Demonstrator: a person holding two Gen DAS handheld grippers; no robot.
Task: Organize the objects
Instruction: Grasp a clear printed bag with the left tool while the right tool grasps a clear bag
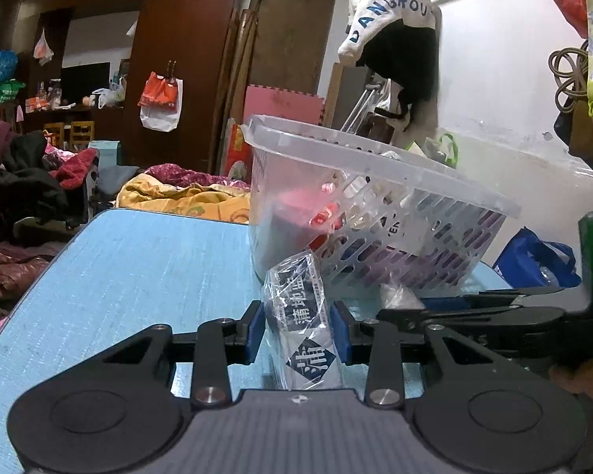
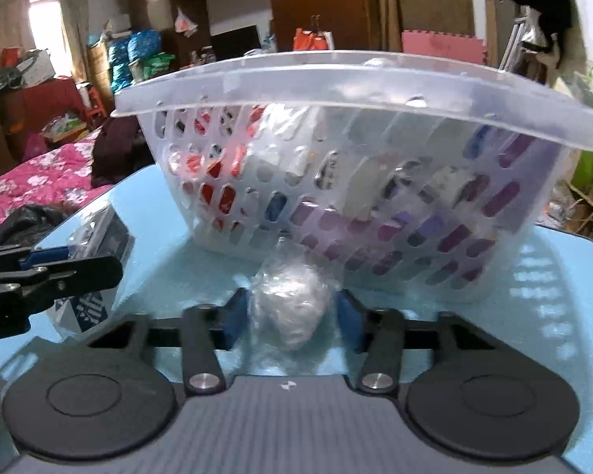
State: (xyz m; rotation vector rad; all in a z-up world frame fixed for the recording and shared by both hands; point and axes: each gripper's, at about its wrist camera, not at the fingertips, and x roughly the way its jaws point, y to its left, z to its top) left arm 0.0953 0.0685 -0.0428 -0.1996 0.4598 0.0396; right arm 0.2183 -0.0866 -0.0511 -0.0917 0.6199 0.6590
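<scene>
A translucent white perforated basket [image 1: 379, 166] [image 2: 336, 79], holding several items, stands on the blue tabletop [image 1: 138, 276] [image 2: 565, 316]. My left gripper [image 1: 298, 331] is shut on a clear-wrapped packet [image 1: 296, 300] with blue and white print, standing just in front of the basket's near corner. My right gripper [image 2: 292, 322] has its blue pads against both sides of a crumpled clear plastic bag [image 2: 292, 296] lying on the table at the basket's base. In the right wrist view the left gripper's fingers [image 2: 51, 272] and its packet [image 2: 99, 237] show at the left edge. In the left wrist view the right gripper's fingers [image 1: 474, 308] come in from the right.
Piled clothes and bedding [image 1: 186, 197] lie beyond the table's far edge, with a pink floral blanket [image 2: 31, 189] to the left. A blue bag [image 1: 533, 260] sits past the table's right side. Dark wardrobes [image 1: 186, 59] line the back wall.
</scene>
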